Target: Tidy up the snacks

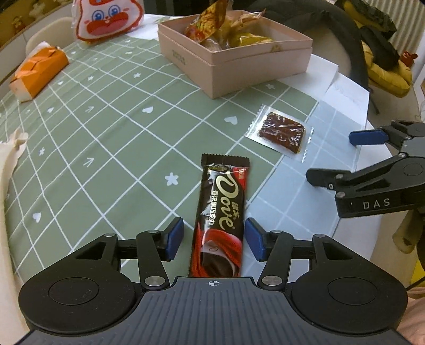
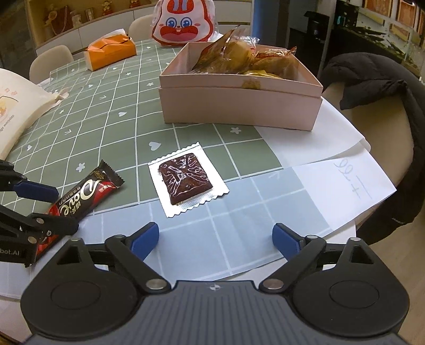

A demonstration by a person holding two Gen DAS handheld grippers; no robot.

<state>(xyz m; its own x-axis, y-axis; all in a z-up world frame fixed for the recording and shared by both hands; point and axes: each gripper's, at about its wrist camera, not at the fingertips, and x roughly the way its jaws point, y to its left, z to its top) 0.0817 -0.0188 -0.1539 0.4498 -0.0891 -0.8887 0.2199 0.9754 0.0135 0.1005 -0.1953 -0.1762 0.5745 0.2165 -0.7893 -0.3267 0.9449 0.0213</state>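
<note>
A dark Dove chocolate bar (image 1: 221, 212) lies flat on the green checked tablecloth. My left gripper (image 1: 213, 237) is open, its blue pads either side of the bar's near half, apart from it. The bar also shows in the right wrist view (image 2: 85, 195). A clear-wrapped brown snack square (image 2: 186, 180) lies on the cloth ahead of my right gripper (image 2: 215, 238), which is open and empty. The square also shows in the left wrist view (image 1: 281, 131). A pink box (image 2: 239, 104) holding several wrapped snacks stands beyond.
An orange tissue pack (image 2: 111, 51) and a rabbit-print bag (image 2: 183, 22) sit at the far side. A cream cloth bag (image 2: 16, 106) lies at left. White paper sheets (image 2: 345, 185) overhang the right table edge by a chair with a dark jacket (image 2: 385, 87).
</note>
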